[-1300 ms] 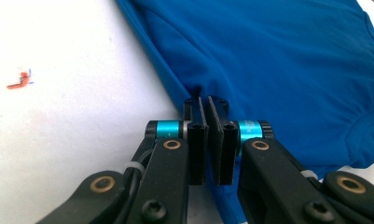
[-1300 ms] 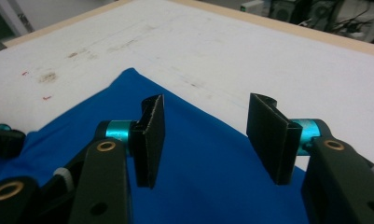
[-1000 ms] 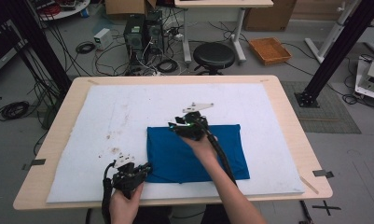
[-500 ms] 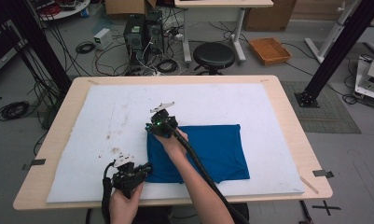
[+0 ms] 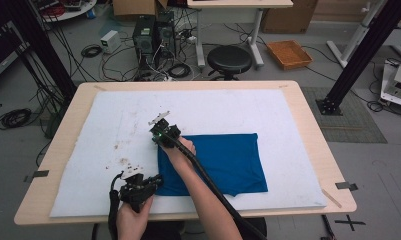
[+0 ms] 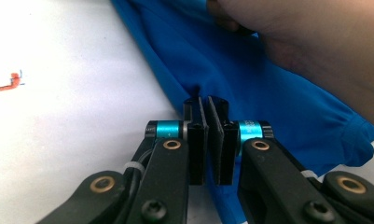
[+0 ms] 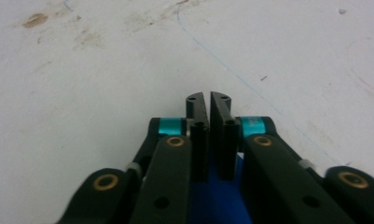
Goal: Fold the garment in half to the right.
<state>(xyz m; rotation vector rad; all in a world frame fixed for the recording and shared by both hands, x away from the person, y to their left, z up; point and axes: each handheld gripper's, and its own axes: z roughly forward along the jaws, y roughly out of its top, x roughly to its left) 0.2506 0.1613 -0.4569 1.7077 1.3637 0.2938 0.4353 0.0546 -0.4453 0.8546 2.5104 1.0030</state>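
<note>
A blue cloth (image 5: 223, 160) lies folded flat on the white mat (image 5: 138, 107), right of centre. My left gripper (image 5: 157, 182) is at the cloth's near left corner, and in the left gripper view (image 6: 207, 100) it is shut on a puckered edge of the cloth (image 6: 250, 70). My right gripper (image 5: 157, 139) is at the cloth's far left corner. Its jaws have just been closing and now stand together (image 7: 207, 95), with their tips over the bare mat and blue cloth (image 7: 213, 196) caught at their base. The right forearm (image 5: 203, 185) crosses the cloth.
Brown stains (image 5: 123, 161) mark the mat left of the cloth, and a small red mark (image 6: 10, 83) shows in the left gripper view. The wooden table's edge (image 5: 48, 210) frames the mat. A stool (image 5: 229, 59), computers and cables stand beyond the far side.
The right hand has travelled left across the cloth, from its middle to its far left corner, and come lower. The left hand has stayed at the near left corner.
</note>
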